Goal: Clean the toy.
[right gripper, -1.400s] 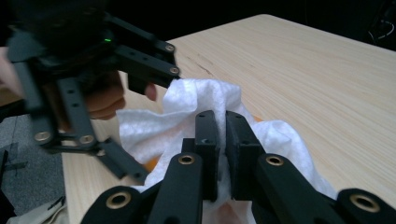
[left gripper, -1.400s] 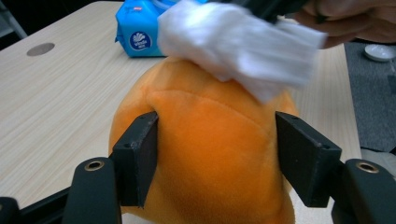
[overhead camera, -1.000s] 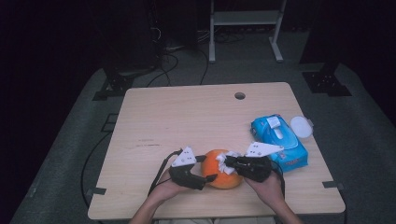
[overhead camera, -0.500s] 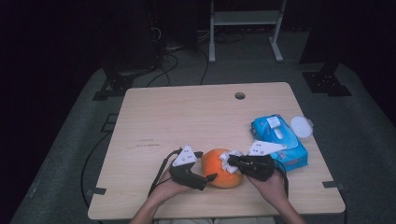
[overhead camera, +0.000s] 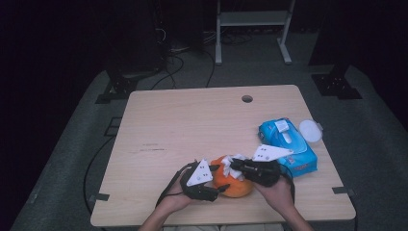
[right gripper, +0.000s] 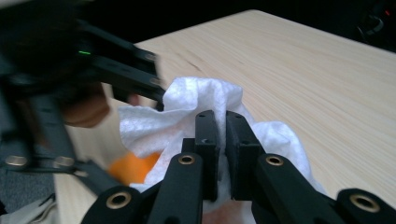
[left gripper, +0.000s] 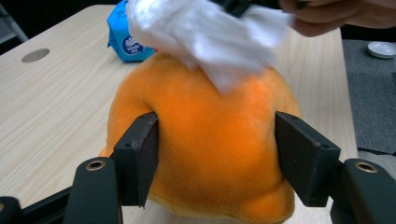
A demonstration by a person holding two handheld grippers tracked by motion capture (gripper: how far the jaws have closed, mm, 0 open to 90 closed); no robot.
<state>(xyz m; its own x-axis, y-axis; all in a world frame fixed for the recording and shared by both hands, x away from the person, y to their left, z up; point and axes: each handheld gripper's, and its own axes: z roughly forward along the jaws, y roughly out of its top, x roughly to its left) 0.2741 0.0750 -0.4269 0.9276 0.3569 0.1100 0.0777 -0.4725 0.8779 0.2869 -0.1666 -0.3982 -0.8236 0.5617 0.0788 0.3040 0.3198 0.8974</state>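
Left hand-held gripper (left gripper: 217,156) jaws just re-closing around the orange plush toy (left gripper: 210,154) near the tabletop (overhead camera: 192,125) front edge, steadying it; right hand-held gripper (right gripper: 221,135) pinching white wipe (right gripper: 187,112) atop the toy

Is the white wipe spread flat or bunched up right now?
Bunched. The white wipe is crumpled into folds, pinched in the right claw, and rests on top of the orange plush toy.

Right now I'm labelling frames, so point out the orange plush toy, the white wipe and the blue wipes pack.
orange plush toy (left gripper: 210,154), left gripper view, front.
white wipe (right gripper: 205,100), right gripper view, upper fold.
blue wipes pack (overhead camera: 288,144), high view, top.
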